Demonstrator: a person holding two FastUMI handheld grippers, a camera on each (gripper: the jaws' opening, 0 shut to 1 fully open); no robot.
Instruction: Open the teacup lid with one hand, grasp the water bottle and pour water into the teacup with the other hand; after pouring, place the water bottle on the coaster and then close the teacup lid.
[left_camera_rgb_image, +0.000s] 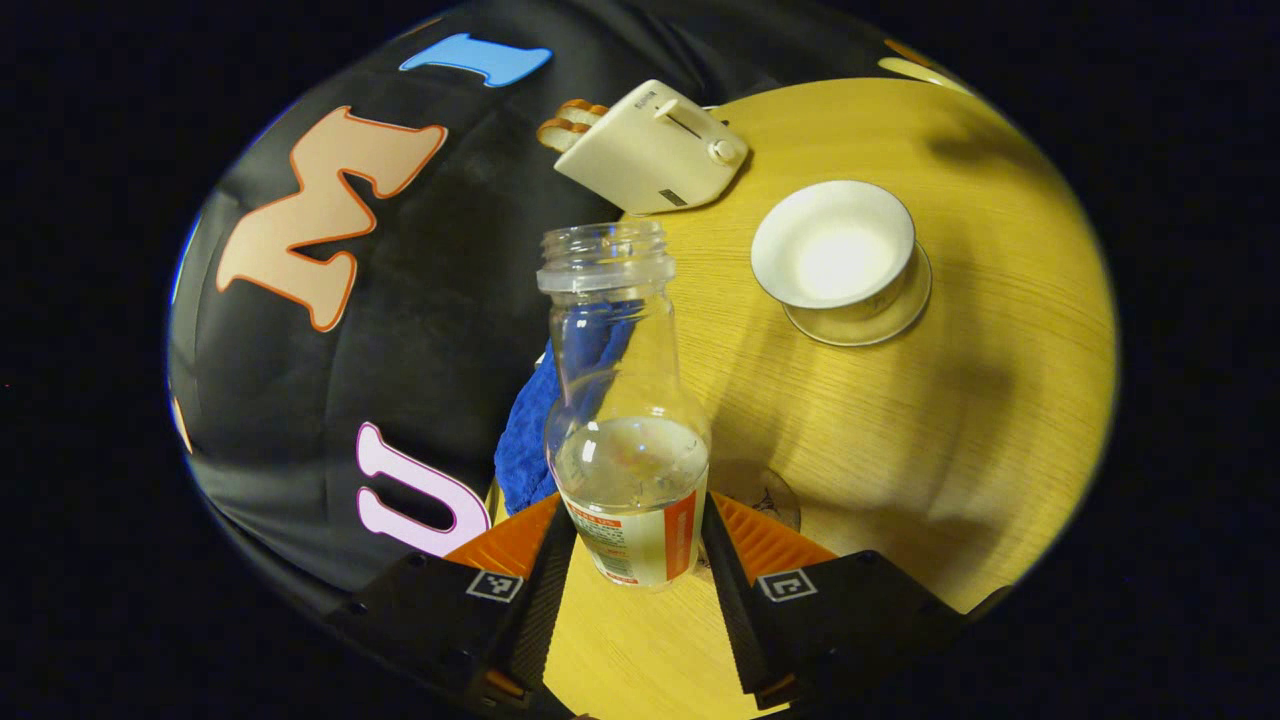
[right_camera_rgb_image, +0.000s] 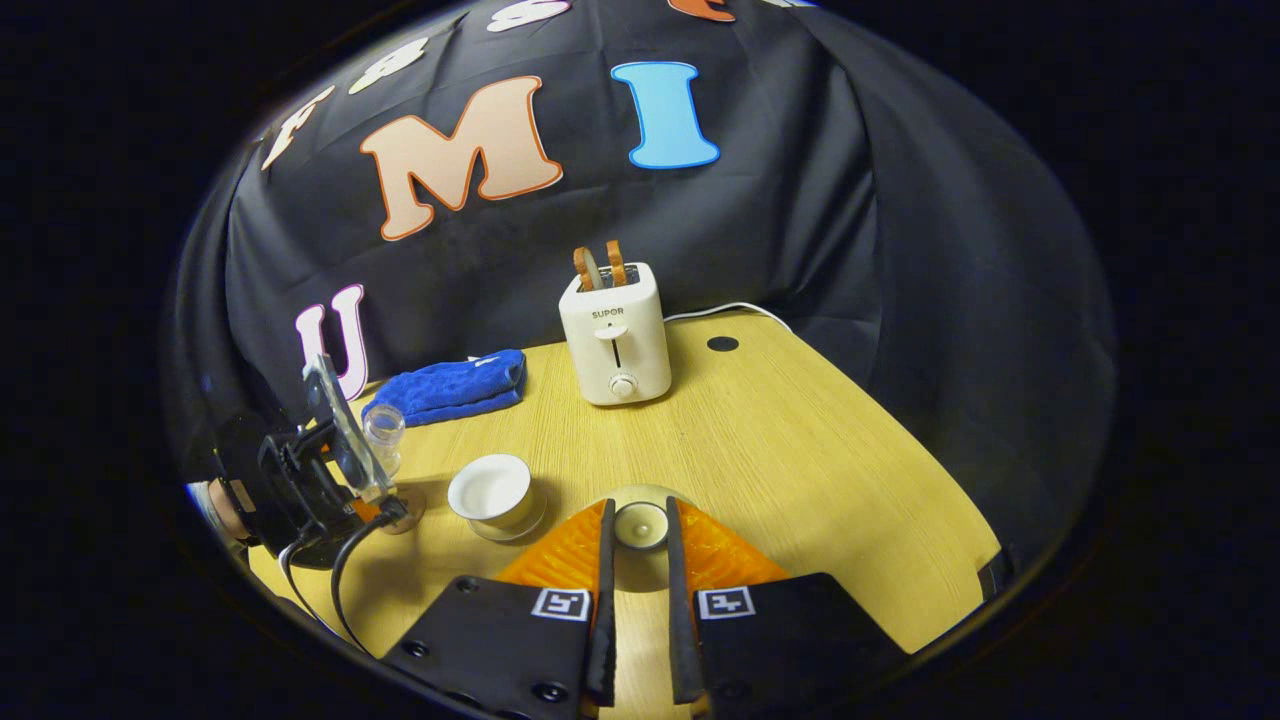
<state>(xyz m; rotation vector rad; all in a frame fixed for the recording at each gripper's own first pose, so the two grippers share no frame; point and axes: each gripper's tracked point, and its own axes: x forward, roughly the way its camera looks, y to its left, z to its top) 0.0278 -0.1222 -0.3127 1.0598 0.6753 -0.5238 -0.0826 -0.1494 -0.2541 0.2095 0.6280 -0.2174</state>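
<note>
Teacup (left_camera_rgb_image: 835, 245) uncovered on saucer, apart from the bottle. Water bottle (left_camera_rgb_image: 625, 420) clamped upright between left gripper (left_camera_rgb_image: 637, 545) fingers. Lid (right_camera_rgb_image: 640, 523) pinched by its knob in right gripper (right_camera_rgb_image: 640, 545).

The word "SUPOR" is showing in dark capitals on the front of the cream-white plastic two-slot toaster (right_camera_rgb_image: 614, 347), just above its lever slot. The orange-and-white paper label on the clear plastic water bottle (left_camera_rgb_image: 628, 440) is carrying fine print that is reading too small to make out.
</note>
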